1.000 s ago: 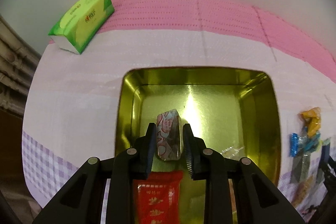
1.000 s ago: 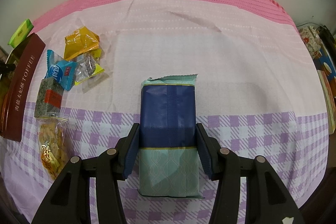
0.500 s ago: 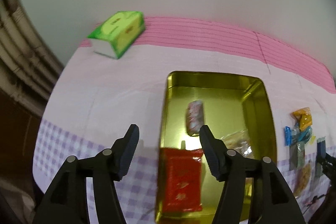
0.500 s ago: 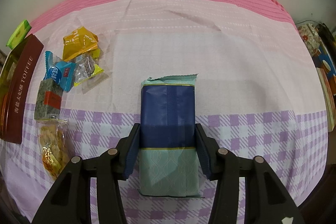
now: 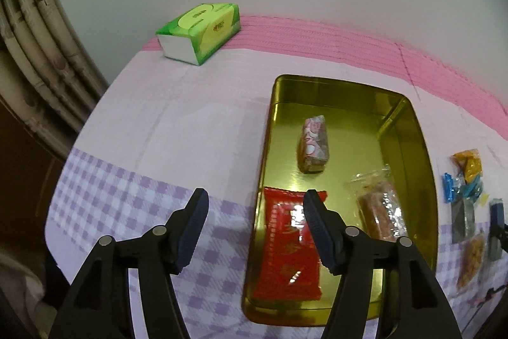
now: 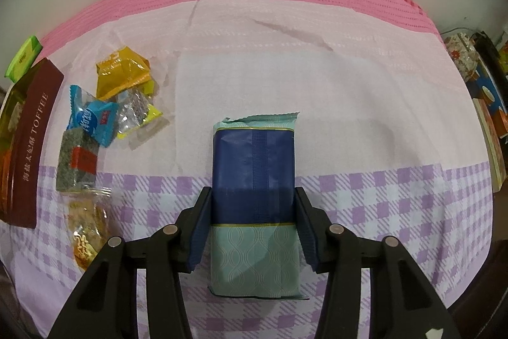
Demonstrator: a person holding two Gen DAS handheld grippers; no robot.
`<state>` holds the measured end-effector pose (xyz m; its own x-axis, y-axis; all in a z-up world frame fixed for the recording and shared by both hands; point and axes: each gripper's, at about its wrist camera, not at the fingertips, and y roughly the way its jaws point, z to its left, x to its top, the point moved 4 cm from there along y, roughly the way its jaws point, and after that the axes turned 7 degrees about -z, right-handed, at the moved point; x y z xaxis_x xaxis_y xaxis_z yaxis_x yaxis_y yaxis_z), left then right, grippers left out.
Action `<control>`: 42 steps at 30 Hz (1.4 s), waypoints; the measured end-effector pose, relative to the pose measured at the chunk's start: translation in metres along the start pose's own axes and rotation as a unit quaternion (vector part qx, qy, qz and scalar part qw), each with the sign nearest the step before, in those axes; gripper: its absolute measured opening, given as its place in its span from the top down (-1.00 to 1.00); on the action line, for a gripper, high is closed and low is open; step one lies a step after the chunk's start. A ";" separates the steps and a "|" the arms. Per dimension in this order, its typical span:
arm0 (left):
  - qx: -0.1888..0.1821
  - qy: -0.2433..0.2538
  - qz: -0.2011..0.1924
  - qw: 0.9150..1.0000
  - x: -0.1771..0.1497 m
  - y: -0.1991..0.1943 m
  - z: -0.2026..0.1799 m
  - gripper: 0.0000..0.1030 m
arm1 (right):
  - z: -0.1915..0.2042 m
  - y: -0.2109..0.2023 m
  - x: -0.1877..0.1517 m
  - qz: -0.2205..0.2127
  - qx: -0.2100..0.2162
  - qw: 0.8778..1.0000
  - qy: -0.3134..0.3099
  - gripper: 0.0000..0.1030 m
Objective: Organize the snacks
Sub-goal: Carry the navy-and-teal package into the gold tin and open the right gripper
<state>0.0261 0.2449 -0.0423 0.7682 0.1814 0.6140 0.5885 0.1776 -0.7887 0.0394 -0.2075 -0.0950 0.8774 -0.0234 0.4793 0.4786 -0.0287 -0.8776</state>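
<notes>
Now, line by line.
Right tool (image 6: 253, 221): pinching the blue-and-teal snack pack (image 6: 254, 199) on both long sides, one finger (image 6: 200, 227) at 9 o'clock of the pack, the other at 3 o'clock.
Blue-and-teal snack pack: lengthwise between the fingers, crimped teal end toward 12 o'clock, broad teal end toward 6 o'clock, over the checked part of the bench cloth (image 6: 317, 91).
Right tool pose: pointing toward 12 o'clock, looking down on the bench; whether the pack rests on the cloth or hangs just above it, cannot tell.
Loose snacks (image 6: 108, 104): near 9 to 10 o'clock of the right tool, well apart from the pack; yellow, blue, clear and dark green wrappers bunched together, a clear bag of golden pieces (image 6: 87, 234) toward 8 o'clock.
Left tool (image 5: 254, 220): spread wide, holding nothing, right finger (image 5: 319, 231) over the red packet (image 5: 289, 247), left finger over the checked cloth outside the tin.
Gold tin (image 5: 416, 148): toward 1 o'clock of the left tool, long side running toward 12 o'clock.
Inside the tin: red packet at the near end, pink-patterned sweet (image 5: 312, 145) toward 12 o'clock of it, clear wrapped bar (image 5: 381, 208) at 3 o'clock.
Left tool pose: raised above the bench, angled down, straddling the tin's left wall.
Green tissue pack (image 5: 200, 32): at 11 o'clock, far edge of the bench.
</notes>
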 end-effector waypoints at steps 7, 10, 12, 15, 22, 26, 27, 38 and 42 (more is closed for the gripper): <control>-0.015 -0.025 -0.012 0.999 0.000 -0.007 0.006 -0.22 | 0.012 -0.026 0.016 -0.028 0.007 1.000 0.002 0.11; -0.010 -0.036 -0.001 0.999 -0.001 -0.005 0.011 -0.22 | 0.029 -0.039 0.026 -0.044 0.020 0.999 -0.008 0.11; -0.008 -0.041 -0.001 0.999 -0.002 -0.005 0.015 -0.22 | 0.042 -0.047 0.031 -0.052 0.031 0.998 -0.014 0.11; 0.011 -0.031 -0.002 0.999 -0.002 -0.007 0.018 -0.22 | 0.061 -0.053 0.038 -0.056 0.050 0.997 -0.020 0.11; 0.030 -0.023 -0.005 0.999 -0.004 -0.012 0.025 -0.22 | 0.130 -0.060 0.050 -0.056 0.104 0.992 -0.047 0.11; 0.036 -0.029 -0.004 0.999 -0.006 -0.013 0.030 -0.25 | 0.172 -0.062 0.054 -0.055 0.132 0.988 -0.066 0.11; 0.035 -0.032 -0.003 0.999 -0.007 -0.013 0.032 -0.25 | 0.181 -0.063 0.054 -0.055 0.136 0.987 -0.070 0.11; 0.051 -0.070 0.004 0.996 -0.014 -0.014 0.060 -0.29 | 0.286 -0.058 0.046 -0.033 0.187 0.975 -0.118 0.10; 0.054 -0.078 0.006 0.995 -0.014 -0.012 0.066 -0.29 | 0.304 -0.047 0.037 -0.018 0.185 0.974 -0.126 0.10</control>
<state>-0.0082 0.3039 -0.0389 0.7211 0.3308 0.6088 0.5428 0.2764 -0.7931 0.0599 0.0966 -0.0397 0.8187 0.2177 0.5314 0.4471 0.3391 -0.8277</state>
